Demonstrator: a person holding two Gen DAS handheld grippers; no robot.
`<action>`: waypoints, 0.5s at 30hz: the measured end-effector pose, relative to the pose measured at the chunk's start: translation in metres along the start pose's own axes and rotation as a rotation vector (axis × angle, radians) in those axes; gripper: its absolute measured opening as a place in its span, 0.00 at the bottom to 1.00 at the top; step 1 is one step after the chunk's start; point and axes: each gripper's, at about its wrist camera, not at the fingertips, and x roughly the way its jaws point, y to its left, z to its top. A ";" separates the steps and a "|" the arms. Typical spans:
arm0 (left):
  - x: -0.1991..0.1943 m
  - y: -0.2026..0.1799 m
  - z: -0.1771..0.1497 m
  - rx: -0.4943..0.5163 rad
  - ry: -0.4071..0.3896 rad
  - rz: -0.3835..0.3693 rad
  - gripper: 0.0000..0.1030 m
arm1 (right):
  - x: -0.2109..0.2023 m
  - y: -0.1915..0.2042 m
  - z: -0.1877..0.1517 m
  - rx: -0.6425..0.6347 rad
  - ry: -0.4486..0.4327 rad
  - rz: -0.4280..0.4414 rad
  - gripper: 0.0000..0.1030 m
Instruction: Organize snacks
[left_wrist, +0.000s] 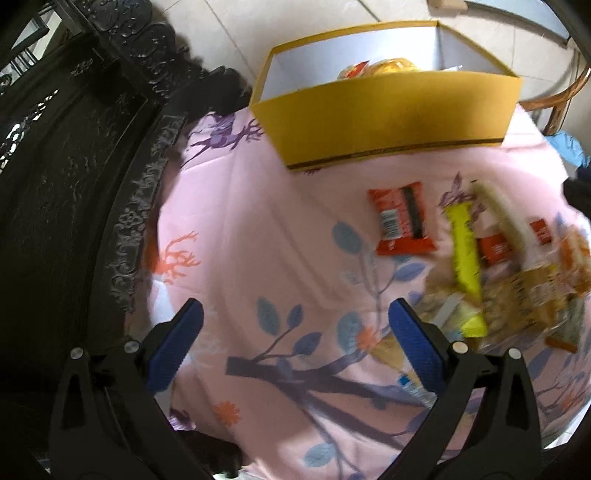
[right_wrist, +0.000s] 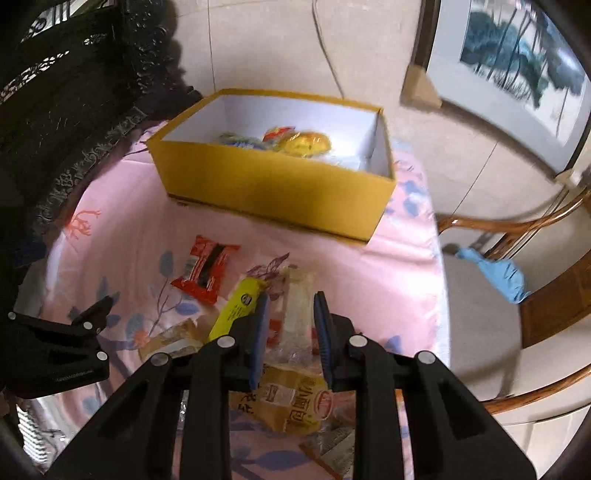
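Note:
A yellow box (right_wrist: 273, 184) stands at the back of the pink flowered tablecloth (left_wrist: 277, 229), with a round yellow packet (right_wrist: 303, 144) and other snacks inside. In front of the box lie a red packet (right_wrist: 205, 269), a yellow-green bar (right_wrist: 240, 302) and a heap of bagged snacks (right_wrist: 291, 402). My right gripper (right_wrist: 291, 295) is shut on a pale snack in a clear wrapper (right_wrist: 295, 317), held above the heap. My left gripper (left_wrist: 295, 310) stands open over bare cloth to the left of the heap, nothing between its fingers. The red packet (left_wrist: 402, 221) lies ahead of it to the right.
Dark carved wooden furniture (left_wrist: 74, 184) runs along the table's left side. A wooden chair (right_wrist: 535, 229) with a blue cloth (right_wrist: 495, 273) on its seat stands off the table's right edge. A framed picture (right_wrist: 517, 74) leans by the wall.

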 end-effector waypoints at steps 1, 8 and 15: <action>0.001 0.002 -0.001 -0.005 0.005 0.006 0.98 | 0.000 0.001 0.000 0.003 0.009 -0.012 0.24; 0.006 0.000 -0.006 0.012 0.043 -0.001 0.98 | 0.000 0.005 -0.001 0.001 0.039 -0.043 0.33; 0.013 -0.011 -0.013 0.071 0.087 0.018 0.98 | 0.031 0.009 -0.008 0.033 0.098 -0.031 0.68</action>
